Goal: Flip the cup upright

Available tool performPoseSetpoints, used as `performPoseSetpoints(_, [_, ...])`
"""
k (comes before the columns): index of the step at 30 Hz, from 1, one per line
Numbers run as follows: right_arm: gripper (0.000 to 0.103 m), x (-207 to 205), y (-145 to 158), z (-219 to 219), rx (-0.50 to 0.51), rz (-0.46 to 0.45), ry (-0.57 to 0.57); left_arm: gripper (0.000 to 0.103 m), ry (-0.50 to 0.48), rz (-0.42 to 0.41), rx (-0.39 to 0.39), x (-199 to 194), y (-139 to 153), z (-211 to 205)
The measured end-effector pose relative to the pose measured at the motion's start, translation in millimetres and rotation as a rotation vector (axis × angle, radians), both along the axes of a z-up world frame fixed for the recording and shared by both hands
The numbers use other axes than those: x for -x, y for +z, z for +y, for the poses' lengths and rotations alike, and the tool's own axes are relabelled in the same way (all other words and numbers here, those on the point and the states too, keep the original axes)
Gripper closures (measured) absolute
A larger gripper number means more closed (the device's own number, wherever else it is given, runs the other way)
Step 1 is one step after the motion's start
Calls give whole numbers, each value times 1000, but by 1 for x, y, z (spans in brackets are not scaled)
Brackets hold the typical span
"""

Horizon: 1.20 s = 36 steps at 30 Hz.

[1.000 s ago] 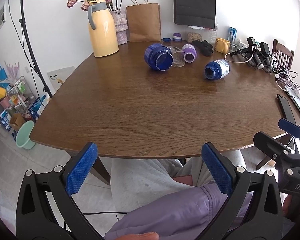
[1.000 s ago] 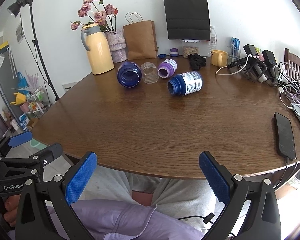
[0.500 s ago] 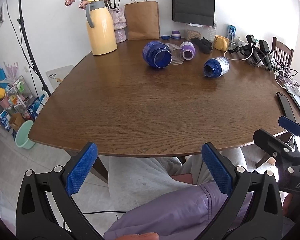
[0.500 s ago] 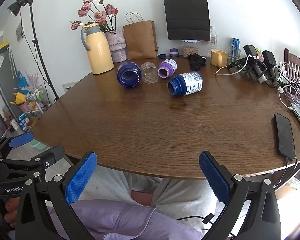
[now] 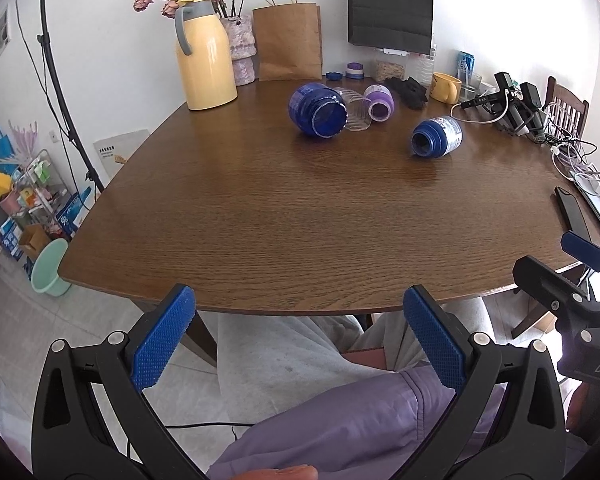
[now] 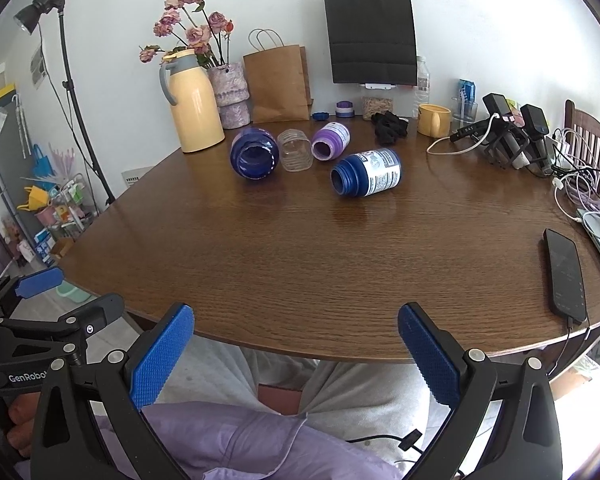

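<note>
Nothing of the task is judged done. Four containers are seen lying on their sides on the far part of the wooden surface (image 6: 300,260): a large blue jar (image 6: 255,157), a clear ribbed cup (image 6: 296,155) touching it, a purple jar (image 6: 331,141), and a labelled blue bottle (image 6: 366,173) set apart. The left hand-held gripper (image 5: 300,340) and right hand-held gripper (image 6: 296,350) are held wide open and empty, short of the near edge.

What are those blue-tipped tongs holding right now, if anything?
Nothing. Both the left tongs and right tongs are open and empty, short of the table; the containers lie untouched.
</note>
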State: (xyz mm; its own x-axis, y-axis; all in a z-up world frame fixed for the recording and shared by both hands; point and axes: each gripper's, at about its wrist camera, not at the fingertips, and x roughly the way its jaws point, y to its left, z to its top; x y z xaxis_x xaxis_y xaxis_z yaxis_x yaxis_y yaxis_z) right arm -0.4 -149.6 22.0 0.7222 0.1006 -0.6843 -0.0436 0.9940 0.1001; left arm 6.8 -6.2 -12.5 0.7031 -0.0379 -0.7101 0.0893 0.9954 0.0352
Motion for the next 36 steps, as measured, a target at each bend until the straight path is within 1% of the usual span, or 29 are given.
performPoseSetpoints(19, [0, -2, 3, -2, 10, -3, -9, 0, 4, 17, 1, -2, -2, 0])
performPoseSetpoints(27, [0, -3, 0, -5, -14, -16, 11, 0, -8, 38, 7, -5, -6, -1])
performPoseSetpoints(29, [0, -4, -2, -6, -13, -35, 33, 0, -14, 36, 1, -10, -9, 0])
performPoseSetpoints(33, [0, -21, -16, -9, 47, -74, 104, 0, 18, 1, -63, -31, -21, -2])
performPoseSetpoints(34, [0, -28, -21, -12, 58, -76, 114, 0, 17, 7, -68, -38, -25, -2])
performPoseSetpoints(36, [0, -46, -30, -18, 64, -44, 132, 0, -3, 36, -45, -54, -33, -3])
